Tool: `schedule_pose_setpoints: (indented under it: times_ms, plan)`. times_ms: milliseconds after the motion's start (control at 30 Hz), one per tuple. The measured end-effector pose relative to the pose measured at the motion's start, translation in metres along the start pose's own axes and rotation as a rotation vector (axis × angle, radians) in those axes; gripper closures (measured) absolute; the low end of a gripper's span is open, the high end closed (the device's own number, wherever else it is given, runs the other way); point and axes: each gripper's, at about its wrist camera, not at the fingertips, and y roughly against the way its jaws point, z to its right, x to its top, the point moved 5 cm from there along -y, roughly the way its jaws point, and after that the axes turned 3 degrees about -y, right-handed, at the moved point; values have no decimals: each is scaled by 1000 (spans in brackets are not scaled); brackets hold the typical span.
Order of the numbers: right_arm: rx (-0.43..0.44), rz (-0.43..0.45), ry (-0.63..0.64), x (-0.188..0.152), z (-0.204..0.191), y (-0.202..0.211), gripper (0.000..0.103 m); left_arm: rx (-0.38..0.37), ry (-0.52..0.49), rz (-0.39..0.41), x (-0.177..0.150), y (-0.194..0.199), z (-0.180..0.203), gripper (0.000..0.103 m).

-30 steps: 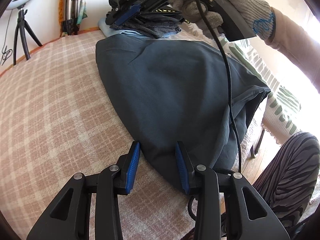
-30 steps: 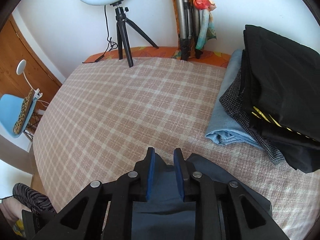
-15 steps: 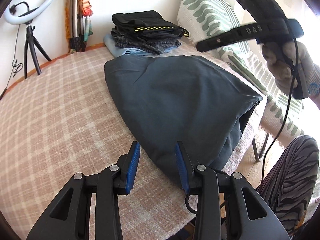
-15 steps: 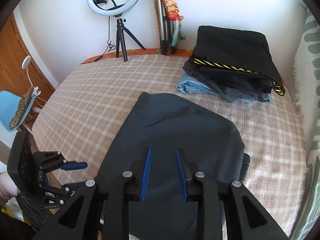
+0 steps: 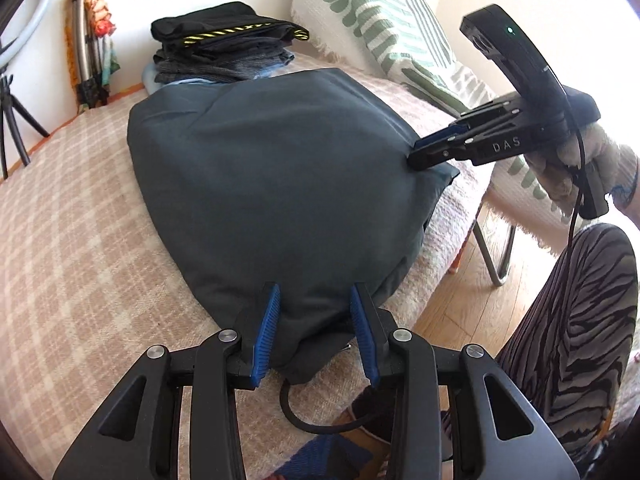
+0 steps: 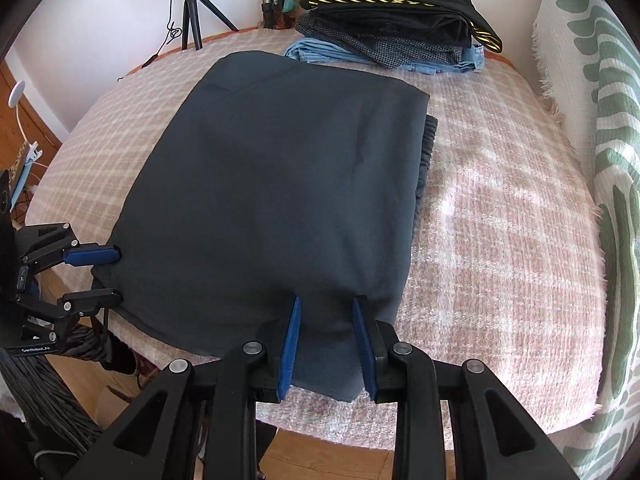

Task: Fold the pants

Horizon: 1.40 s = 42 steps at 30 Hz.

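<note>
Dark grey pants [image 5: 280, 168] lie folded into a broad rectangle on the pink checked bed cover [image 5: 80, 240]. My left gripper [image 5: 315, 300] stands open at their near left corner, with cloth lying loose between the blue pads. From the right wrist view the same pants [image 6: 280, 168] fill the middle. My right gripper [image 6: 326, 304] is open over their near right corner, with fabric between the pads but not pinched. The left gripper [image 6: 105, 276] shows at the pants' left edge. The right gripper [image 5: 414, 158], held by a gloved hand [image 5: 592, 168], touches the far right corner.
A stack of folded clothes [image 6: 392, 24] sits at the far end of the bed, just beyond the pants. A green-striped cushion [image 5: 380, 20] lines the right side. A ring-light tripod [image 6: 192, 12] stands at the back. The person's striped leg [image 5: 580, 320] and wooden floor [image 5: 460, 300] are near.
The right gripper came back from the far end of the pants, near the stack, down to their near right corner. The left gripper slid sideways so the pants' corner now lies between its pads.
</note>
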Motion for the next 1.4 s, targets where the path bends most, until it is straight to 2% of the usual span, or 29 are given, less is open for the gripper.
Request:
schedule_pose_setpoints:
  times_ms: [133,200,300,333,367,400,467,600,767,933,1033,1267,1400]
  plan:
    - [2,4,-30,-3,3,10,76,1,-8,-9,0,8,4,69]
    - [33,30,-55,0,5,20,72,3,14,-1,5,18,-2,69]
    - [59,93,-104,10,12,38,53,25,53,27,18,34,-20,68]
    - [72,118,-124,16,17,42,38,34,71,36,23,38,-28,68]
    - [89,145,-150,22,22,47,29,37,94,42,27,41,-36,67]
    - [108,162,-174,28,26,48,26,40,127,42,32,42,-46,64]
    - [148,165,-212,40,35,45,16,21,205,36,38,41,-65,44]
    - [209,121,-260,55,49,20,16,-63,330,-12,44,25,-93,42]
    - [313,90,-333,65,63,-11,16,-110,448,-52,46,-1,-120,41]
    - [363,89,-361,71,74,-32,16,-144,545,-59,47,-25,-141,41]
    - [402,104,-366,77,78,-40,16,-148,557,-60,50,-36,-147,41]
    - [469,115,-341,90,73,-50,15,-150,515,-57,59,-53,-152,41]
    - [502,123,-306,94,64,-54,21,-165,495,-41,63,-58,-151,41]
